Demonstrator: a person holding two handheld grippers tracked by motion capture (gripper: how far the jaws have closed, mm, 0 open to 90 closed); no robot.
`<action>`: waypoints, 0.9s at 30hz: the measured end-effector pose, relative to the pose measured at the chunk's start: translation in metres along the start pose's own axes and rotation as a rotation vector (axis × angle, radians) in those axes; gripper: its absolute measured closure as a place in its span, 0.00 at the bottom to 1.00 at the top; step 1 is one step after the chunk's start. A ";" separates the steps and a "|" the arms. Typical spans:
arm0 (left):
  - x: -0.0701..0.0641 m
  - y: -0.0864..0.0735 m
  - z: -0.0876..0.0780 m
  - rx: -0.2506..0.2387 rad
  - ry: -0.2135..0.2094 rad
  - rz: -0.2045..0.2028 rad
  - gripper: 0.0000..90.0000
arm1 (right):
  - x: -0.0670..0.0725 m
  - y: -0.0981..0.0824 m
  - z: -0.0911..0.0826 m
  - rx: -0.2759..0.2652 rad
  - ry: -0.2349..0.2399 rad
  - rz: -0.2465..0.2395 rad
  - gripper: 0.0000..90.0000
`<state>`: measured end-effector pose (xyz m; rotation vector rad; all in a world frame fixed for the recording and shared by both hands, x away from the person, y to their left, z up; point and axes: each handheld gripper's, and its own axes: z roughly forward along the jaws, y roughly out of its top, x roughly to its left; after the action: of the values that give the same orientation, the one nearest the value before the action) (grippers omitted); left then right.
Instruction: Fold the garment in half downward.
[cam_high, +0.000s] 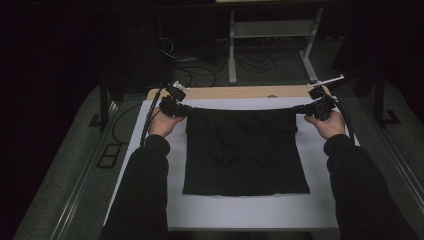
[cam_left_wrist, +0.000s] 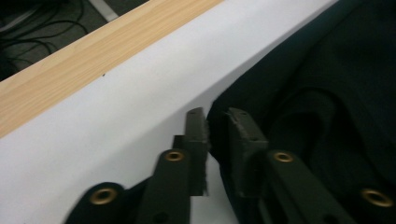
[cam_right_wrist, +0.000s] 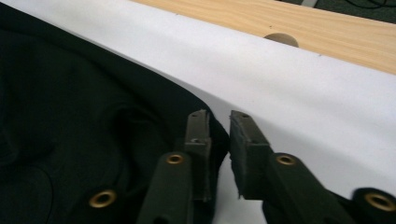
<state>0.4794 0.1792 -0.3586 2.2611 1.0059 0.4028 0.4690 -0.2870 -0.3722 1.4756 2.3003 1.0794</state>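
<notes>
Dark room; cables and a pale metal frame (cam_high: 272, 30) on the floor beyond the table. Wooden table (cam_high: 240, 92) covered by a white sheet (cam_high: 250, 210), bare wood strip exposed along the far edge.

Black garment (cam_high: 245, 155) spread flat on the sheet, centred, far edge close to the wood strip. Outline roughly rectangular, slightly wider at the near hem than at the far edge. Long axis hard to fix; near-to-far and left-to-right extents about equal. Far edge straight, running left to right between the two grippers. Folded layers visible as raised creases across the middle.

Left gripper (cam_high: 186, 108) at the far left corner of the garment, held in the left hand (cam_high: 162, 122), pointing inward to the right. Jaws slightly apart in the left gripper view, garment corner (cam_left_wrist: 219, 126) standing in the gap, pads not pressing on it.

Right gripper (cam_high: 300, 108) at the far right corner, held in the right hand (cam_high: 327, 125), pointing inward to the left. Jaws slightly apart in the right gripper view, cloth edge (cam_right_wrist: 217, 130) against the left jaw, a clear gap to the other.

Both sleeves dark, entering from the near edge.
</notes>
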 end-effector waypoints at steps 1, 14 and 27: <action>0.001 -0.002 0.001 -0.003 -0.011 -0.015 0.78 | 0.001 -0.001 0.000 -0.006 -0.005 -0.001 0.78; -0.002 -0.017 -0.006 -0.052 0.008 -0.089 0.41 | 0.002 -0.009 -0.006 -0.023 -0.038 0.002 0.42; -0.020 -0.019 -0.014 -0.058 -0.103 -0.060 0.14 | 0.011 -0.018 -0.020 -0.067 0.018 -0.019 0.24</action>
<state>0.4486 0.1804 -0.3605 2.1711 0.9933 0.2830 0.4408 -0.2906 -0.3676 1.4221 2.2622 1.1566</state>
